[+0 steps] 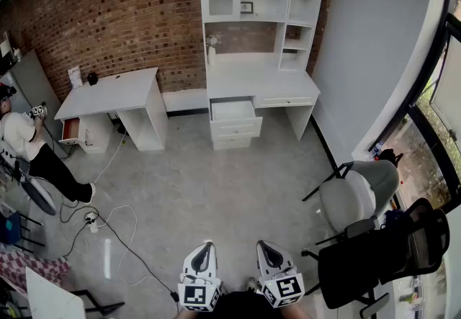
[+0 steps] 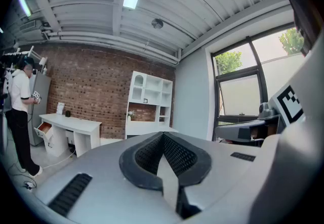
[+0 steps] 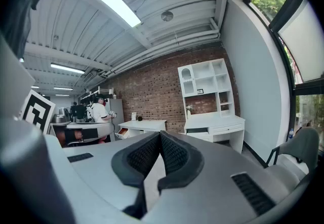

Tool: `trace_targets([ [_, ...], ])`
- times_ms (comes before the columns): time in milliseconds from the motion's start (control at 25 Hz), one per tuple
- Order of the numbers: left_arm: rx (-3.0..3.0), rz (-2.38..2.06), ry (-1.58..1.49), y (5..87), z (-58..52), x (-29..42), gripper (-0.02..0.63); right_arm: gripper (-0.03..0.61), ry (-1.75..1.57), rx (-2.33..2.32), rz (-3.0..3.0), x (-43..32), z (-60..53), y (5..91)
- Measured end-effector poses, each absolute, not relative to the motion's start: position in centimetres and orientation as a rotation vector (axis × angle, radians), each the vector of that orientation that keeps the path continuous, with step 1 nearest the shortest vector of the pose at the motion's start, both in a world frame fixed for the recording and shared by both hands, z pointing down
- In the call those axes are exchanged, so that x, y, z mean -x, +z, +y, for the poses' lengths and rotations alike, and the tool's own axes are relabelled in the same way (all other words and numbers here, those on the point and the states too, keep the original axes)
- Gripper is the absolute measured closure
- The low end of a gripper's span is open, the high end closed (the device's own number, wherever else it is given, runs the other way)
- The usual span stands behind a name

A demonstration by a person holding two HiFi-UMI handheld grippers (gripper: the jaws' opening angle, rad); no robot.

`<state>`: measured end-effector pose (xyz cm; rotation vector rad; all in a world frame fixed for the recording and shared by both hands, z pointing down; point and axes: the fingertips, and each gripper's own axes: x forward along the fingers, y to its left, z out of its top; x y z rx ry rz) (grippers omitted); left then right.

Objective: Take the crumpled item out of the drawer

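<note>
Far across the room, a white desk with a shelf hutch (image 1: 261,83) stands against the brick wall, and its top middle drawer (image 1: 232,110) is pulled open. No crumpled item can be made out in the drawer from here. My left gripper (image 1: 206,246) and right gripper (image 1: 264,245) are held side by side low in the head view, well short of the desk. Both are shut with nothing between the pads. The left gripper view looks over its closed jaws toward the same desk (image 2: 147,126). In the right gripper view the open drawer (image 3: 198,130) shows small in the distance.
A second white desk (image 1: 108,93) stands to the left with a small red-lined drawer (image 1: 70,129) open. A person (image 1: 29,148) stands beside it. Cables (image 1: 108,227) trail over the floor at left. A grey chair (image 1: 356,195) and a black chair (image 1: 389,249) stand at right by the window.
</note>
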<state>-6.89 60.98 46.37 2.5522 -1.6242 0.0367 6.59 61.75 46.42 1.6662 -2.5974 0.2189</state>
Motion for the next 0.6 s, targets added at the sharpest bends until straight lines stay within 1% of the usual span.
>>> trace_targets([
  [600, -2.542, -1.601, 0.012, 46.3, 58.8, 8.3, 0.591, 0.565, 0.238, -1.683, -2.605, -5.1, 59.5, 46.0],
])
